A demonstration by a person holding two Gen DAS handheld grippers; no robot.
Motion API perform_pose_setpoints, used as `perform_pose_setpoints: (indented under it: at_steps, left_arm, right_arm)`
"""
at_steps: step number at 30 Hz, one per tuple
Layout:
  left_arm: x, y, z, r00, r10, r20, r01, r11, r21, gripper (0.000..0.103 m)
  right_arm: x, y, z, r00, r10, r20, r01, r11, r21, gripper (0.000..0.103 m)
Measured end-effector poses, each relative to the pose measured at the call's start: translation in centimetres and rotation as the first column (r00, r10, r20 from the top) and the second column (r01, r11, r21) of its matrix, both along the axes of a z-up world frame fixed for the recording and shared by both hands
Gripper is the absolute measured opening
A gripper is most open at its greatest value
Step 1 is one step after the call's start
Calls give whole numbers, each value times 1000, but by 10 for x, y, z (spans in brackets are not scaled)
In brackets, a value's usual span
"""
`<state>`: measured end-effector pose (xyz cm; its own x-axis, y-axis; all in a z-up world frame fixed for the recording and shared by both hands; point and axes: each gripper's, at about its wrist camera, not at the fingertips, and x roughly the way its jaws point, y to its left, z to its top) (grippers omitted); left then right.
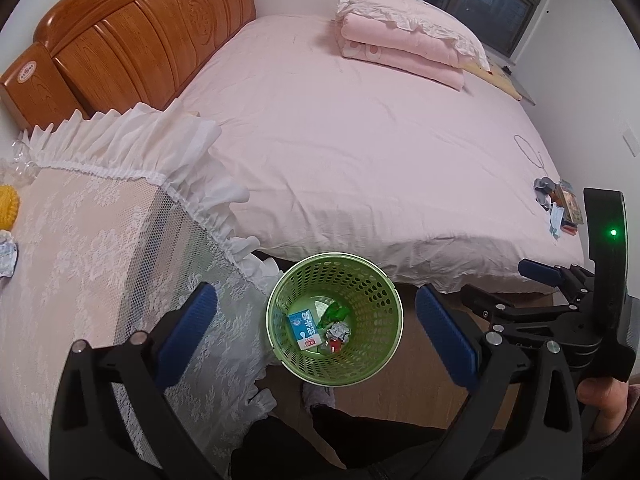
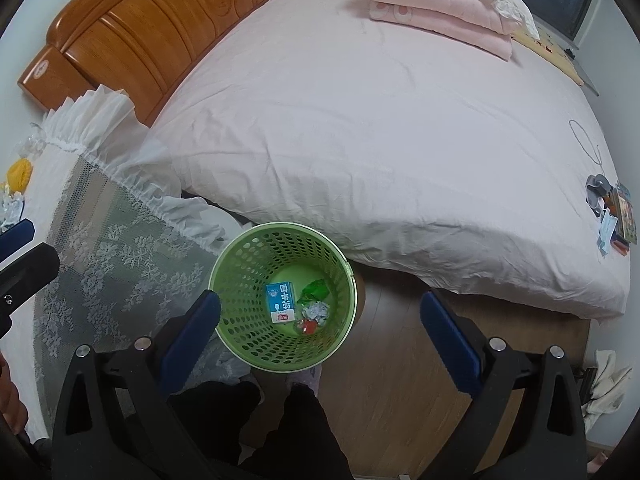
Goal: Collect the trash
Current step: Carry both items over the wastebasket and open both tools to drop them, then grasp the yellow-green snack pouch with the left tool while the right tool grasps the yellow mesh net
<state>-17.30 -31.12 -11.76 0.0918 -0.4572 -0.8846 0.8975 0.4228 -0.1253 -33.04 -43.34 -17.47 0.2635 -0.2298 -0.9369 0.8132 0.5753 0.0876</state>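
A green mesh basket (image 1: 380, 292) stands on the floor between the bed and the lace-covered nightstand. In it lie a blue and white carton (image 1: 304, 326), a green wrapper (image 1: 336, 312), a crumpled paper ball (image 1: 339, 330) and a small red piece (image 1: 335, 345). My left gripper (image 1: 316, 294) hangs over the basket, open and empty. My right gripper (image 2: 320, 300) hovers over the same basket (image 2: 240, 264), open too, with nothing between its fingers. The carton (image 2: 281, 302) shows again in the right wrist view. One right-gripper pad (image 1: 538, 273) shows at the right of the left wrist view.
A crumpled wrapper (image 1: 8, 258) and a yellow object (image 1: 8, 206) lie on the nightstand (image 1: 80, 240). Small clutter (image 2: 614, 216) sits at the bed's right edge. Folded pink bedding (image 1: 400, 48) lies far back. Dark trouser legs (image 2: 304, 432) stand below the basket; a cloth (image 2: 604, 384) lies on the floor.
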Motion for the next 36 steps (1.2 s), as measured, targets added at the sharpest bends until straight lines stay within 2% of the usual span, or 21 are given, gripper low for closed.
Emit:
perform_pose_setpoints:
  at_steps: [8, 13, 17, 23, 26, 28, 31, 36]
  left_arm:
    - [14, 24, 10, 995, 92, 43, -91, 995, -27, 95]
    - [37, 64, 21, 966, 240, 97, -237, 971, -38, 95]
    - [57, 106, 29, 912, 393, 115, -391, 920, -34, 95]
    - [85, 178, 33, 785, 606, 130, -610, 792, -4, 95]
    - [99, 212, 33, 721, 680, 131, -687, 727, 10, 95]
    - [110, 230, 32, 689, 714, 124, -720, 693, 14, 95]
    - [125, 250, 30, 661, 741, 117, -747, 664, 13, 95]
    - [158, 270, 31, 645, 755, 117, -760, 649, -3, 95]
  right_arm:
    - [17, 12, 3, 998, 60, 23, -60, 998, 5, 99]
    - [54, 24, 8, 981, 189, 55, -189, 982, 13, 99]
    - [100, 42, 17, 935, 344, 92, -345, 938, 6, 99]
    - [176, 78, 30, 828, 547, 124, -551, 835, -7, 99]
    - [210, 98, 36, 778, 614, 134, -618, 786, -15, 99]
    - [228, 111, 41, 751, 645, 141, -649, 760, -24, 99]
    - [253, 130, 46, 726, 671, 151, -674, 738, -38, 99]
    - [284, 154, 49, 713, 684, 152, -690, 724, -23, 100]
